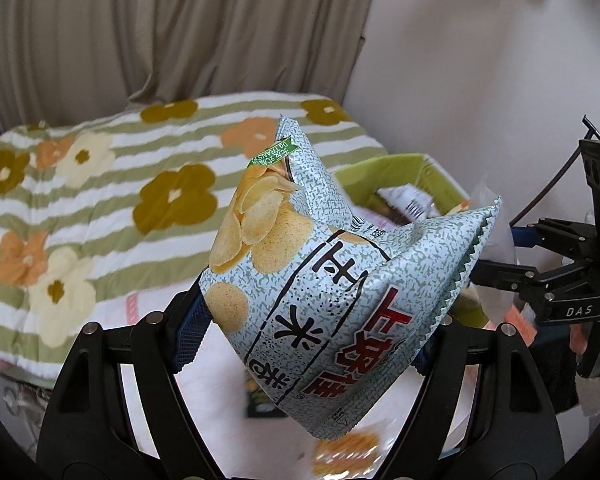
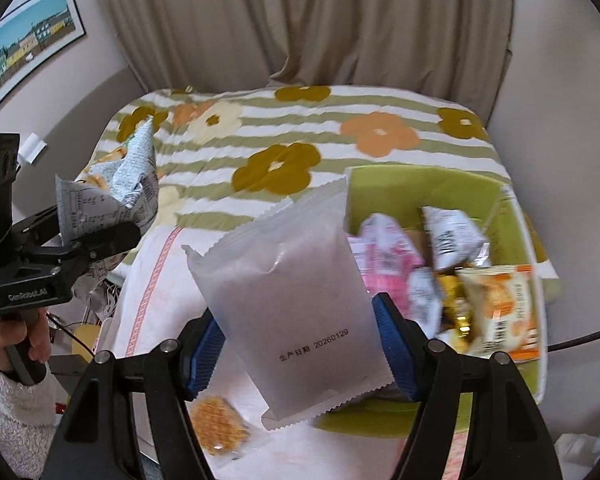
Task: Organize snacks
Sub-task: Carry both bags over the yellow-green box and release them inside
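Note:
My left gripper (image 1: pixel 306 332) is shut on a pale green speckled chip bag (image 1: pixel 300 280) with red and black characters, held up above the white cloth. It also shows at the left of the right wrist view (image 2: pixel 112 196). My right gripper (image 2: pixel 300 340) is shut on a frosted white snack pouch (image 2: pixel 288 292) with a printed date, held just left of the green box (image 2: pixel 420 184). The green box holds several snack packets (image 2: pixel 496 308) and also shows in the left wrist view (image 1: pixel 384 168).
A waffle snack packet (image 2: pixel 216 426) lies on the white cloth (image 2: pixel 156 280) below my right gripper. A dark packet (image 1: pixel 260 400) lies under the chip bag. Behind is a striped flower blanket (image 2: pixel 300 136), curtains and a wall.

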{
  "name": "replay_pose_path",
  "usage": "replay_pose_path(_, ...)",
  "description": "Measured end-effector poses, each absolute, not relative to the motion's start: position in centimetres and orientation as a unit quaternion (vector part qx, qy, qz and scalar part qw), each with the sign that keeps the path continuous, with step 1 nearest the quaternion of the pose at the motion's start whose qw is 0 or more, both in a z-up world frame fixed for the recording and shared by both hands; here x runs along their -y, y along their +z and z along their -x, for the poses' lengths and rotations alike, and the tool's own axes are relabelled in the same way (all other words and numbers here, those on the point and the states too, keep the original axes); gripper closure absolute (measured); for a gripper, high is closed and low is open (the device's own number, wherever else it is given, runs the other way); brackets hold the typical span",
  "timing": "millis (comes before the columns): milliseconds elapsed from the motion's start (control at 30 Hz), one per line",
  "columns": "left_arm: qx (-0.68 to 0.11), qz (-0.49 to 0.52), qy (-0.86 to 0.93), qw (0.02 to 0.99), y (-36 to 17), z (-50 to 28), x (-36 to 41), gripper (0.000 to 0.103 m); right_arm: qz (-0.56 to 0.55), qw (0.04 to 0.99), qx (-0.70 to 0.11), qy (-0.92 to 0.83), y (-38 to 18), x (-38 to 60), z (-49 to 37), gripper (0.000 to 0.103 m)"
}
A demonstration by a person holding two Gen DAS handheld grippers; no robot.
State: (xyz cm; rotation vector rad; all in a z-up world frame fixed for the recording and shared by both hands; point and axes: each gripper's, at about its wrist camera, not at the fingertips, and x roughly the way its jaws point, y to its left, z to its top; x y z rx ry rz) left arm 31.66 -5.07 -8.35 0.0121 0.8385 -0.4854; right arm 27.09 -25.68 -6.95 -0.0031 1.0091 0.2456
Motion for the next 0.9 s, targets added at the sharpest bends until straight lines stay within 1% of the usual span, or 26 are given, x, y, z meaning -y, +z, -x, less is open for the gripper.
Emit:
replay_pose_path(267,-0.417,-0.002,-0.229,0.88,-8.6,-32.9,15.0,0.027,0.044,0.869,-0.473,0.138,-6.4,33.0,-26.9,0.036)
replay_pose_path(433,-0.438,0.008,-0.227,0.87,-9.5,-34.8,20.6,0.027,0.047,0.865,-0.474,0.154,-7.0,36.4,-27.4,0.036)
replay_pose_path(667,-0.469,-0.008,-0.226,0.854,-10.8,-38.1,25.4,0.027,0.016,0.851,-0.493,0.178,-9.1,39.4,-29.1,0.036)
replay_pose_path(900,-0.496,-0.023,-0.235,0.836,-12.9,-42.2,27.6,0.026,-0.019,0.843,-0.51,0.171,-10.7,40.5,-30.5,0.036)
